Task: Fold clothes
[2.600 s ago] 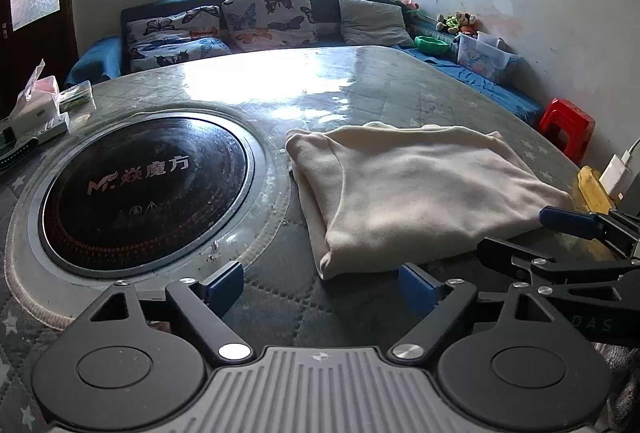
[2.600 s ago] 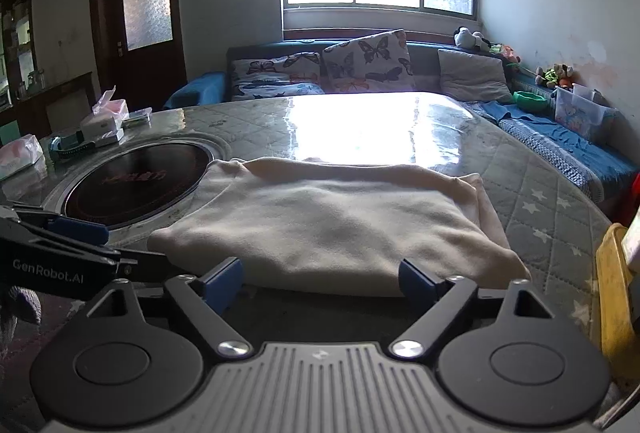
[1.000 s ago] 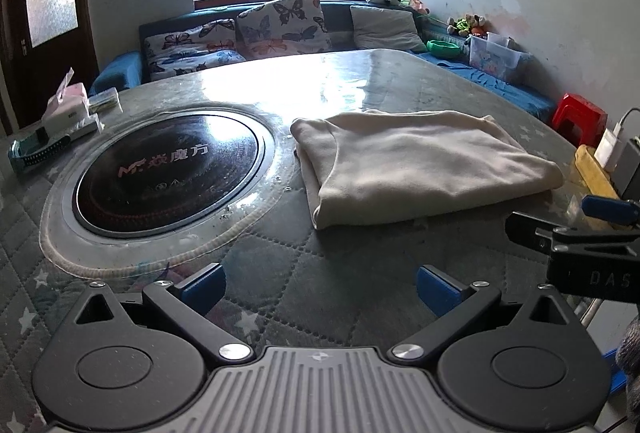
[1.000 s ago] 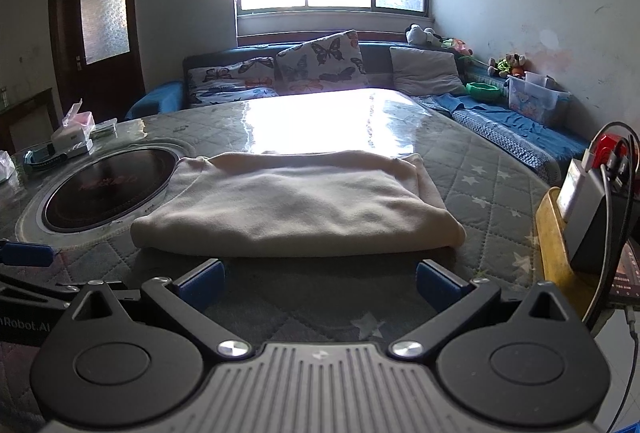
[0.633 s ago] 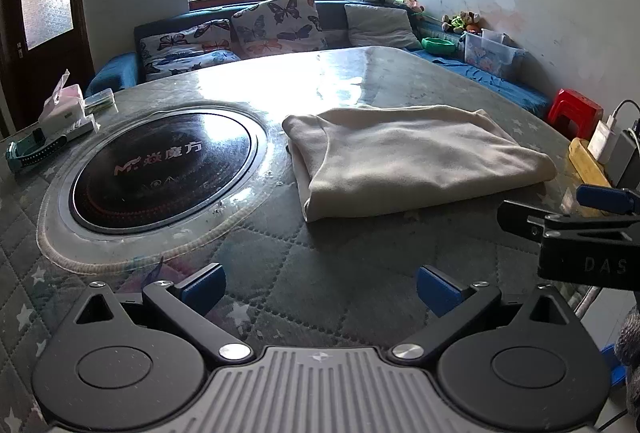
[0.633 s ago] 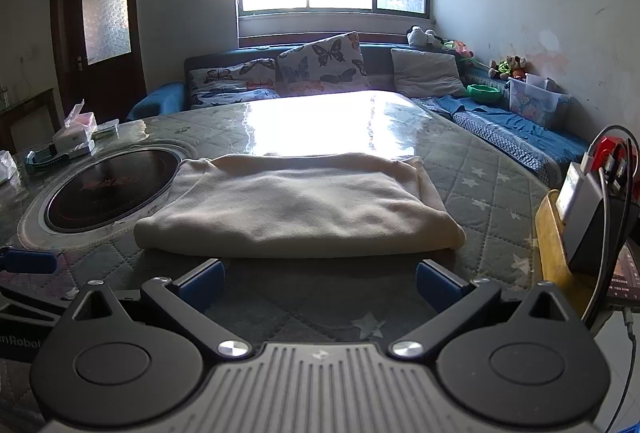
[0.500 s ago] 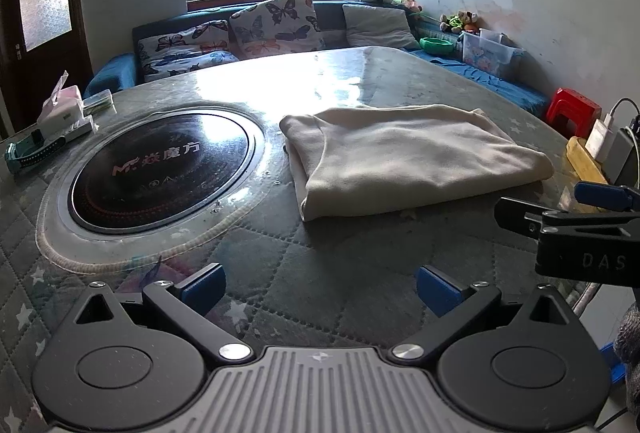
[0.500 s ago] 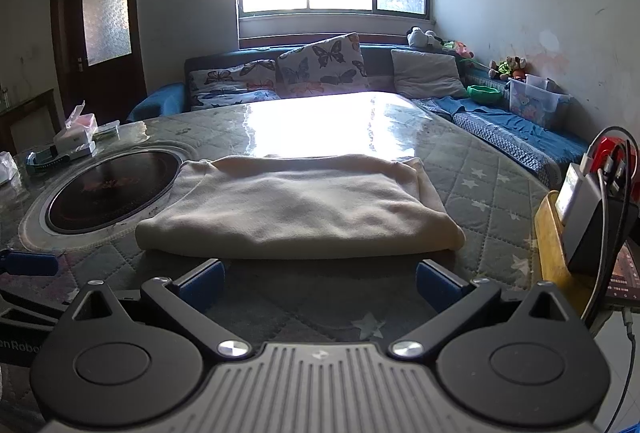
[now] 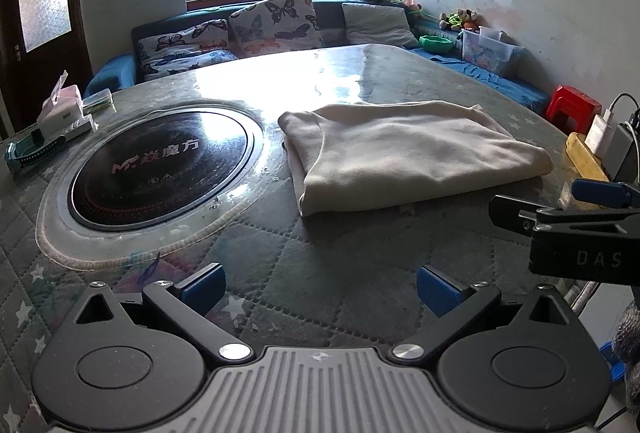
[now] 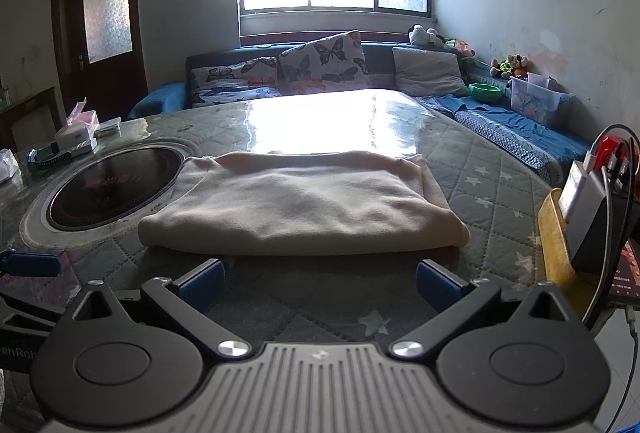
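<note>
A cream garment [image 9: 408, 153] lies folded into a flat rectangle on the quilted round table [image 9: 328, 273], to the right of the black round cooktop [image 9: 160, 169]. My left gripper [image 9: 318, 287] is open and empty, held back from the garment's near-left corner. The right gripper's black body and blue fingers [image 9: 600, 193] show at the right edge of the left wrist view. In the right wrist view the garment [image 10: 300, 205] lies straight ahead, and my right gripper [image 10: 318, 283] is open and empty just short of its near fold.
A tissue box [image 9: 64, 109] and small items sit at the table's far left. A yellow tray [image 10: 556, 245] with a charger and cables stands at the right edge. A sofa with butterfly cushions [image 10: 320, 65] lies behind; a red stool [image 9: 572, 105] stands at right.
Both grippers have drawn back from the folded garment, which now lies farther off in both views. The garment has not moved and both grippers stay open.
</note>
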